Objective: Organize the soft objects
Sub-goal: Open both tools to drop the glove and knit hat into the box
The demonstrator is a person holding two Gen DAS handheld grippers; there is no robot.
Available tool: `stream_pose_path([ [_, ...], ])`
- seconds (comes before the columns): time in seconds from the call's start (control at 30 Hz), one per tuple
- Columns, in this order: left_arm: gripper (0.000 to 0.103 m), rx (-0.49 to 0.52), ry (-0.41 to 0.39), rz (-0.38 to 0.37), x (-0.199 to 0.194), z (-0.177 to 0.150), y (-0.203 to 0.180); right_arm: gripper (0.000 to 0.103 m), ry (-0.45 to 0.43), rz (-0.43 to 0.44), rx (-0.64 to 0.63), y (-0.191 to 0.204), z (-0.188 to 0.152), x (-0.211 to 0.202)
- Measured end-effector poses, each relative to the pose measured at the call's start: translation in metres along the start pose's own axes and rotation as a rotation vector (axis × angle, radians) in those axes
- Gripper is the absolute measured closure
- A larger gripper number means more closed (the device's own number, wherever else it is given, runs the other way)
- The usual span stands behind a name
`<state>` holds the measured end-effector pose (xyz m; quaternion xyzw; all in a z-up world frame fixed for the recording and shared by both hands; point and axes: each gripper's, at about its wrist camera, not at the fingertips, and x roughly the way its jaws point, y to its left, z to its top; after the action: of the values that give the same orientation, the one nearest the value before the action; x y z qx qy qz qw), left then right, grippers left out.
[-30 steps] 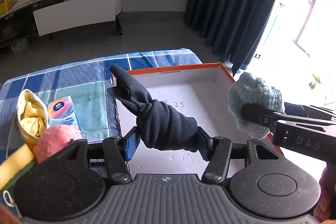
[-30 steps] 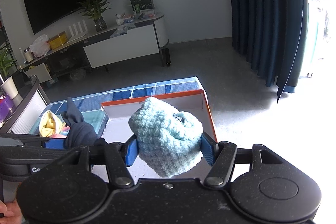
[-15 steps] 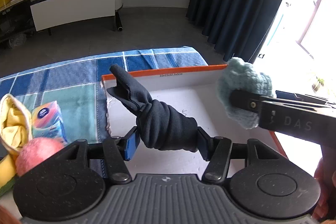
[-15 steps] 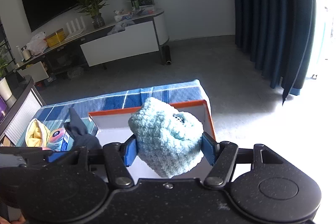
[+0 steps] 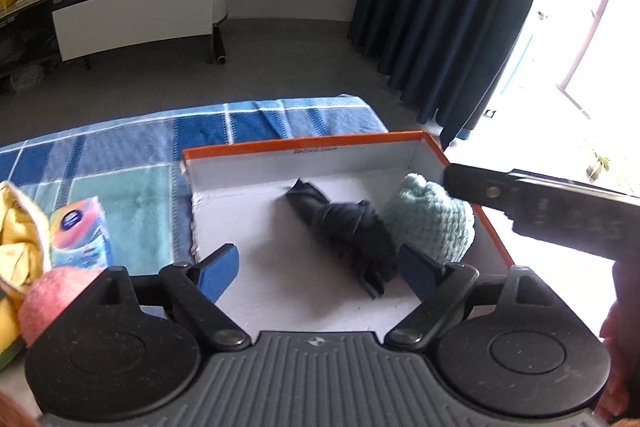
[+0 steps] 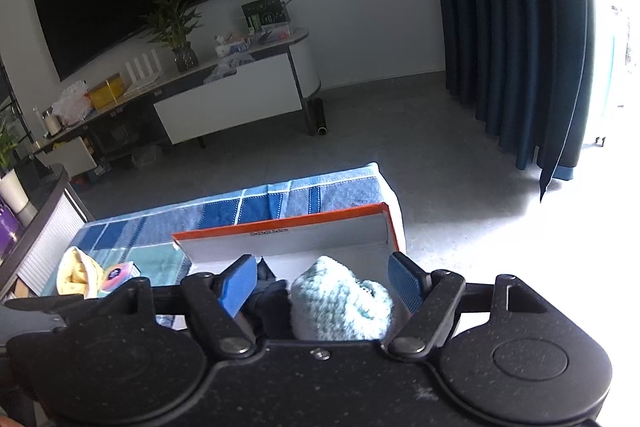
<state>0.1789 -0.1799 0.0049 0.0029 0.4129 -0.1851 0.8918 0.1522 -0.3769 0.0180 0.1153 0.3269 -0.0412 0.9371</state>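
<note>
A white box with an orange rim [image 5: 304, 143] sits on the table. Inside it lie a dark glove [image 5: 344, 227] and, just to its right, a light blue knitted piece [image 5: 432, 223]. My left gripper [image 5: 318, 267] hangs over the box with its jaws opening; the glove is below them, free of both pads. My right gripper [image 6: 322, 281] is also opening, and the knitted piece [image 6: 340, 303] sits loose between and below its pads, beside the glove [image 6: 268, 295]. One of the right gripper's fingers [image 5: 480, 191] reaches in from the right above the box wall.
Left of the box, on the blue patchwork cloth [image 5: 120, 155], are a tissue pack [image 5: 80, 231], a yellow cloth [image 5: 16, 247] and a pink fuzzy ball [image 5: 52, 295]. The table ends just behind the box. A dark curtain [image 5: 440, 7] hangs beyond.
Both grippers have opened. The glove dropped out of the left jaws and the knitted piece out of the right jaws; both now lie in the box.
</note>
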Motion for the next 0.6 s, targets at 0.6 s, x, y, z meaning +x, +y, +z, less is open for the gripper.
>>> stream_pose_path([
  [0.6, 0.000, -0.043, -0.003, 0.157, -0.062, -0.022, 0.020, 0.016, -0.016, -0.019, -0.046, 0.044, -0.030, -0.051],
])
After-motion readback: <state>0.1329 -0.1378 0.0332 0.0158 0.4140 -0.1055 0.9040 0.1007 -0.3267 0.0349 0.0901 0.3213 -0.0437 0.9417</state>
